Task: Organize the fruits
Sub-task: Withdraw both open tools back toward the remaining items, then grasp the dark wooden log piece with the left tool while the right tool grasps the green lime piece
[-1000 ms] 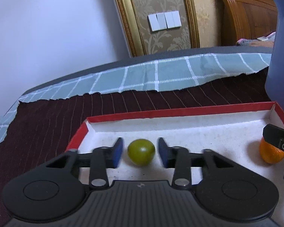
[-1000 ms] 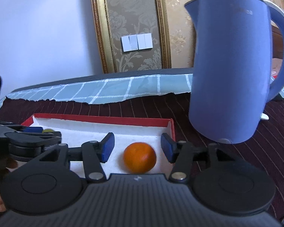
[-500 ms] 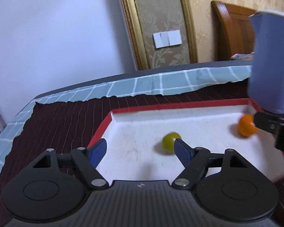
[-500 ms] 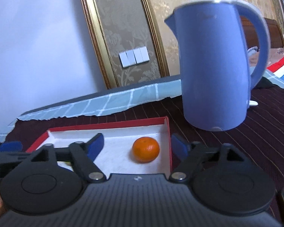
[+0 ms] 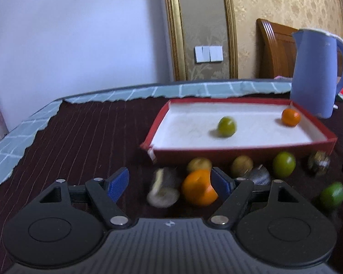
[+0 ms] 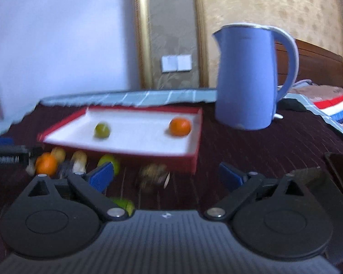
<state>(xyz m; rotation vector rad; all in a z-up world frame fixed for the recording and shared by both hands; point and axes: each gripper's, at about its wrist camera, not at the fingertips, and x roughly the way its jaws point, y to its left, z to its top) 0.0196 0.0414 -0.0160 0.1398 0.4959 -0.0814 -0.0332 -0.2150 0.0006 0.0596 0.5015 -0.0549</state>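
A red-edged white tray (image 5: 237, 153) (image 6: 195, 159) holds a green fruit (image 5: 226, 126) (image 6: 102, 130) and an orange (image 5: 290, 117) (image 6: 180, 126). Several loose fruits lie on the dark cloth in front of it: an orange (image 5: 199, 190) (image 6: 46, 164), a green one (image 5: 284, 164), another green one (image 5: 332, 195), brownish ones (image 5: 242, 166). My left gripper (image 5: 171, 183) is open and empty, above the loose orange and a blurred pale fruit (image 5: 163, 190). My right gripper (image 6: 165, 177) is open and empty, above a blurred brown fruit (image 6: 153, 174).
A blue kettle (image 5: 317, 73) (image 6: 251, 75) stands right behind the tray. A teal checked cloth (image 5: 16, 146) edges the table at the left and back. A striped cloth (image 6: 336, 108) lies at the far right.
Both grippers have opened, released the green fruit and the orange in the tray, and pulled back. The loose fruits in front of the tray have come into view.
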